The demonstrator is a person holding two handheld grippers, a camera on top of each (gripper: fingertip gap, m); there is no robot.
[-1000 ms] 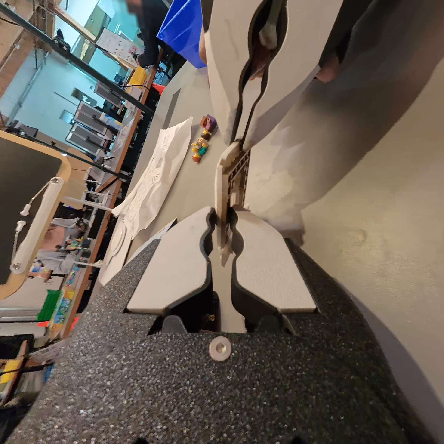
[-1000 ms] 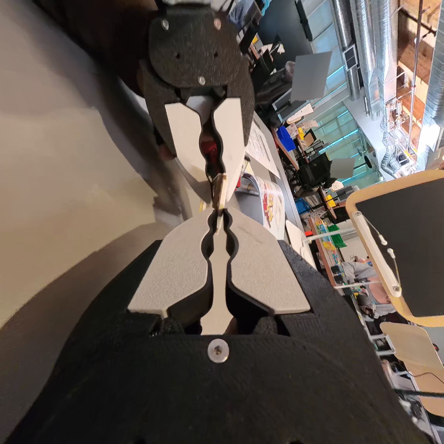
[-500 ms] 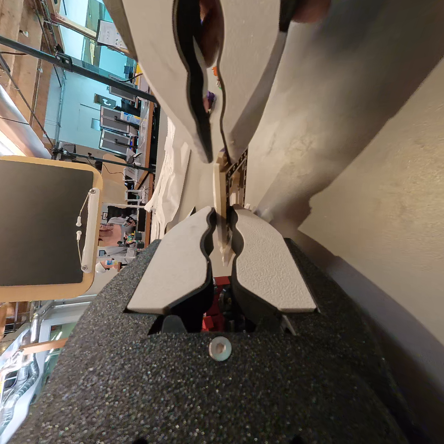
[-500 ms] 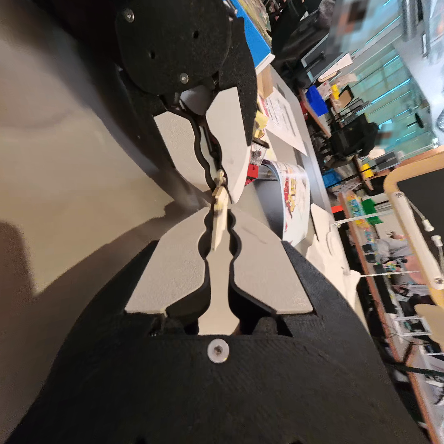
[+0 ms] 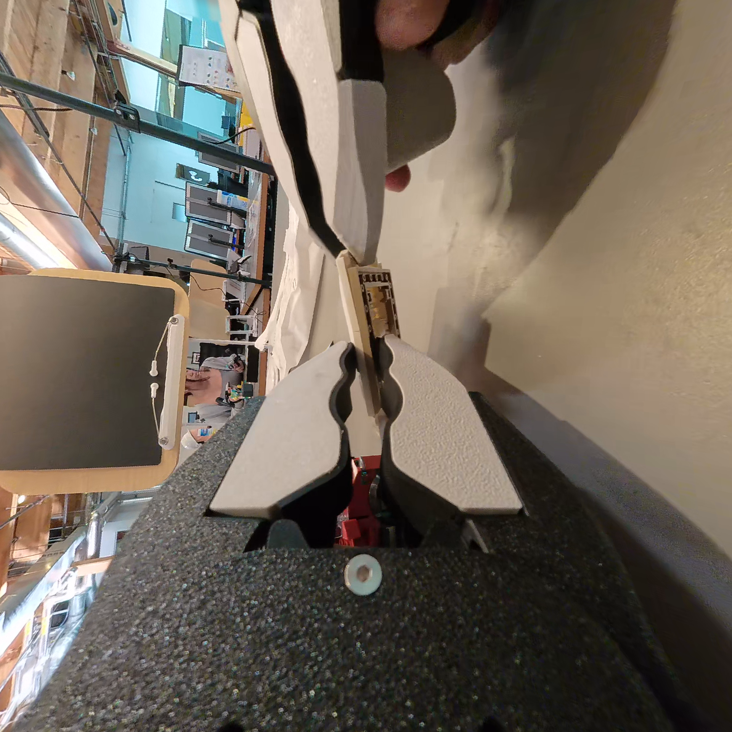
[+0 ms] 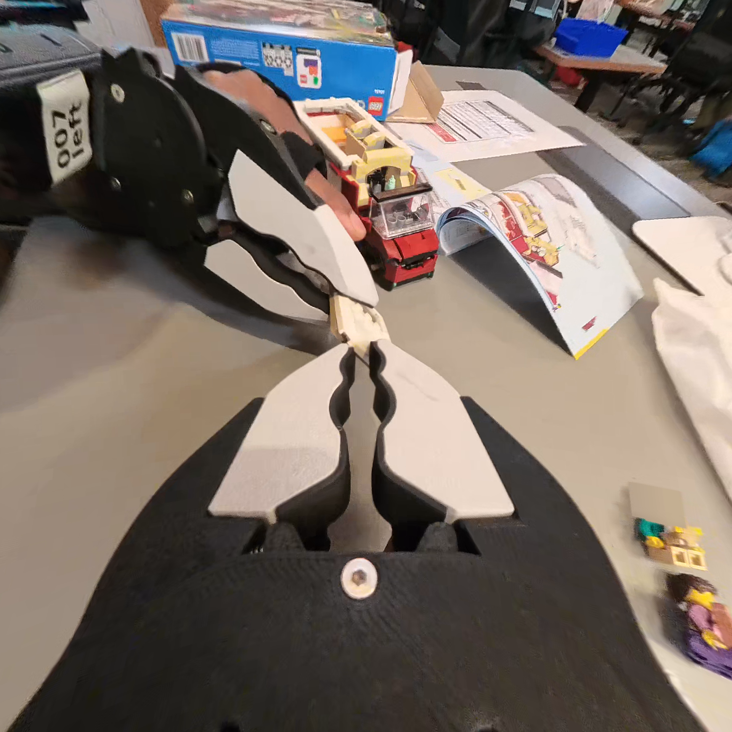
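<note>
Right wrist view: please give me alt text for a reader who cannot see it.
Two tools, right and left, grip opposite ends of a small cream brick panel above a grey table. Behind stand a red brick van, open booklet and blue box.

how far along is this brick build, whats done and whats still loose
Done: the red brick vehicle stands largely built on the table, instruction booklet open beside it.
In hand: both the left gripper and right gripper clamp one cream plate assembly, held above the table.
Left: small bricks and a minifigure lie loose.
</note>
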